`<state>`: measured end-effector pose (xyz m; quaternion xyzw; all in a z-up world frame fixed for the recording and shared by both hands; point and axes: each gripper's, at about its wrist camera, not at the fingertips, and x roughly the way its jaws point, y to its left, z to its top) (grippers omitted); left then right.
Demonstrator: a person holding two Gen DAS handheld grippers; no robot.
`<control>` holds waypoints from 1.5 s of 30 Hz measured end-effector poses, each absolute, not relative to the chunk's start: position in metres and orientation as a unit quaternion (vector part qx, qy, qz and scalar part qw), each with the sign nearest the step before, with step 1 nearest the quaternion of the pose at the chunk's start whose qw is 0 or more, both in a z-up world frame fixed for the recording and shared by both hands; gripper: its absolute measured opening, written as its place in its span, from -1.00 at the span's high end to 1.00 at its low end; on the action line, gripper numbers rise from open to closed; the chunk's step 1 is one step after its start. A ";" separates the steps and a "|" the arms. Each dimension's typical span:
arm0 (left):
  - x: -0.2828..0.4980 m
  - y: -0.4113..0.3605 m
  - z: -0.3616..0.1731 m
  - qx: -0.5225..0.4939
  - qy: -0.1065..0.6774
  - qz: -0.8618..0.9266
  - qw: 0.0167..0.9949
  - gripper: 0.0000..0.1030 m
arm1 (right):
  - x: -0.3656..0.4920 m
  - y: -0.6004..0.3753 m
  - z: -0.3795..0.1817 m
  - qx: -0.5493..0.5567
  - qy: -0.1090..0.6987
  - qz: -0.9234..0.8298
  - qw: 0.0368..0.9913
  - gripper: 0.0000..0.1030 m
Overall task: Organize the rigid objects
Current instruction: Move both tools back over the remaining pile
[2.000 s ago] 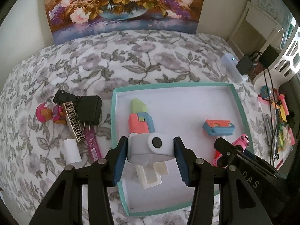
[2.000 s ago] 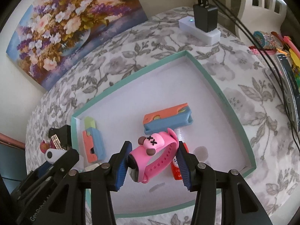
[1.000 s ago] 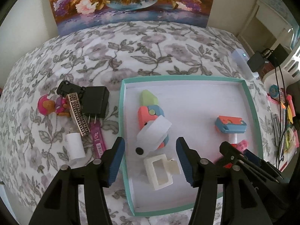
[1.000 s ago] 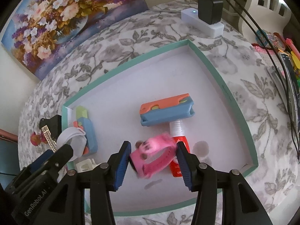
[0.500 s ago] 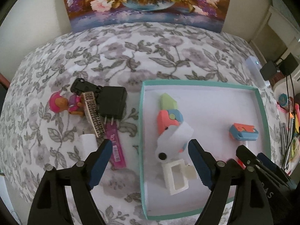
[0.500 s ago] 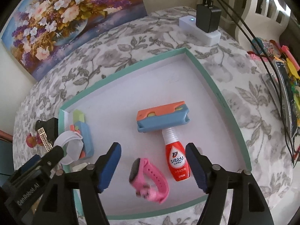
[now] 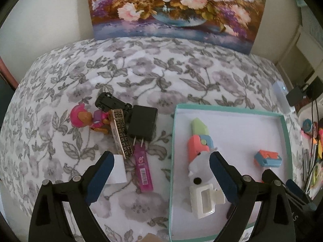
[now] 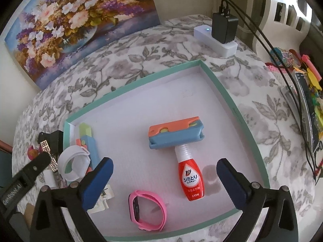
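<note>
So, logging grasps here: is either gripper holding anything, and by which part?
Nothing is held. Both the left gripper and right gripper are opening, with nothing gripped between their jaws.

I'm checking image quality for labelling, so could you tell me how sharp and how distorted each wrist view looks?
Left wrist view: soft, the painting smeared, strong fisheye bending of the bedspread. Right wrist view: crisper, the label on the red bottle readable, the tray rim bowed, dark vignette at the corners.

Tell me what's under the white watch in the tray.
The white watch lies on the pastel folding toy, near the tray wall. The toy's lower end is covered by the band, so what lies beneath there cannot be seen.
</note>
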<state>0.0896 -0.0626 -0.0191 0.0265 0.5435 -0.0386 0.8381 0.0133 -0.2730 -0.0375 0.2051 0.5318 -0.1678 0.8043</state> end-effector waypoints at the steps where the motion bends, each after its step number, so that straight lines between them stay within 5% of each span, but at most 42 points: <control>1: 0.090 -0.061 -0.018 0.025 0.540 -0.038 0.840 -0.86 | 0.013 -0.273 -0.037 0.205 0.532 -0.167 0.804 -1.00; 27: 0.091 -0.019 0.012 0.021 0.483 -0.023 0.875 -0.86 | 0.022 -0.237 -0.020 0.176 0.510 -0.141 0.830 -1.00; 45: 0.102 0.094 0.014 -0.046 0.512 0.082 0.854 -0.86 | 0.057 -0.150 -0.012 0.124 0.515 -0.070 0.845 -1.00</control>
